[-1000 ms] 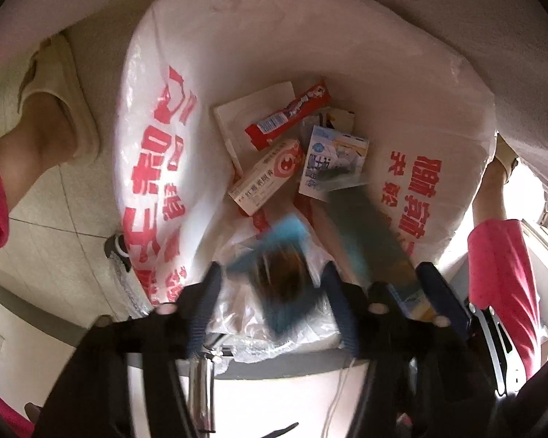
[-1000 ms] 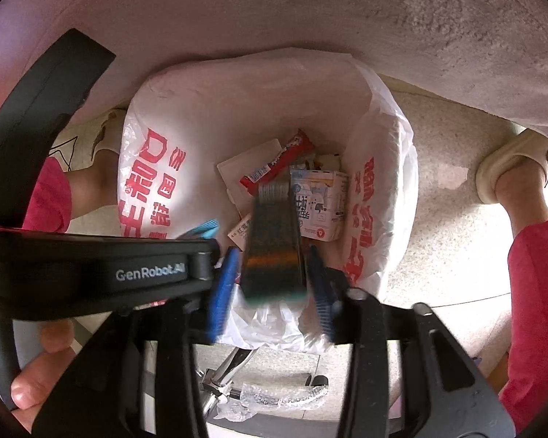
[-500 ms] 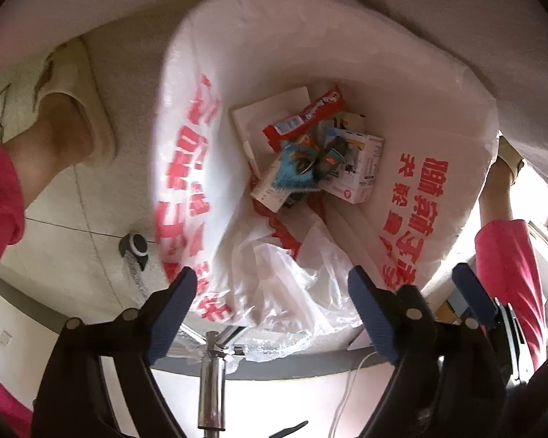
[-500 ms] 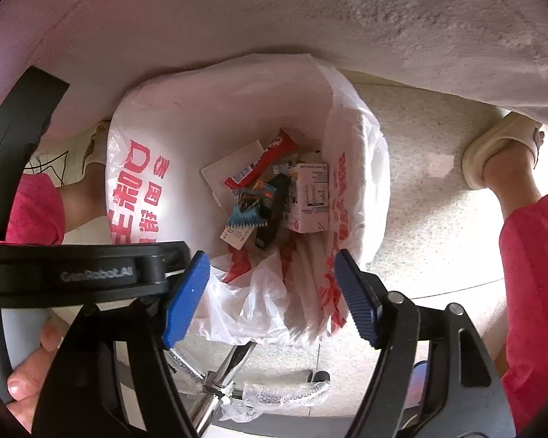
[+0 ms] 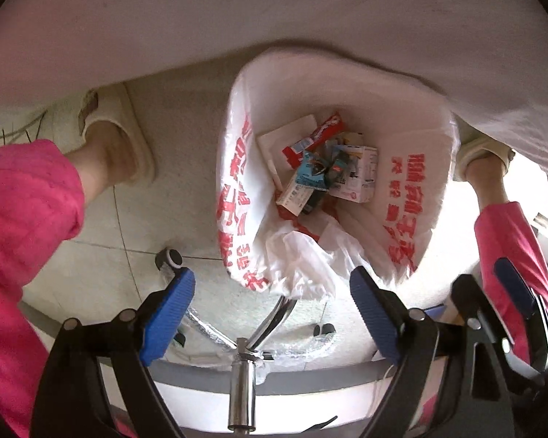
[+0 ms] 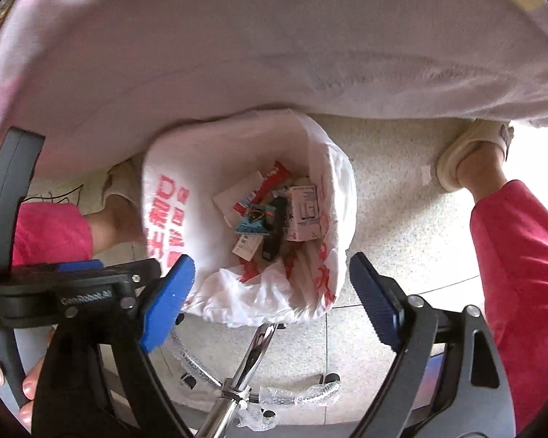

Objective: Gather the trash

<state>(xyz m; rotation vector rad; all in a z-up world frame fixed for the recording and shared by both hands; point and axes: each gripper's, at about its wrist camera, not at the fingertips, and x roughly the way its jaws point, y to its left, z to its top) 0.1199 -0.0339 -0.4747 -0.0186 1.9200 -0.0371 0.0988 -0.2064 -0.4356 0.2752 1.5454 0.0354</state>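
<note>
Looking straight down into a white plastic bag (image 5: 413,168) with red printed characters, too warped across the folds to read, sitting at centre right of the left wrist frame. Showing the trash heaped at the bag's bottom: a red wrapper (image 5: 314,138) with a barcode strip, a white carton (image 5: 361,175) with small print, a teal packet (image 5: 310,173), a flat white box (image 5: 286,135). Holding the left gripper (image 5: 272,315) with blue pads (image 5: 168,314) spread wide apart at the bottom edge, gripping nothing. Hanging likewise in the right wrist view, the right gripper (image 6: 272,301) gaping, pads (image 6: 374,303) well clear of the bag (image 6: 201,182) at frame centre. Reading "GenRobot.AI" on the black body at lower left. Catching the same red wrapper (image 6: 270,182), carton (image 6: 305,215) and teal packet (image 6: 254,221) inside. Glimpsing a cream slipper (image 5: 117,127) at upper left and a chrome chair base (image 5: 243,357) at bottom centre.
</note>
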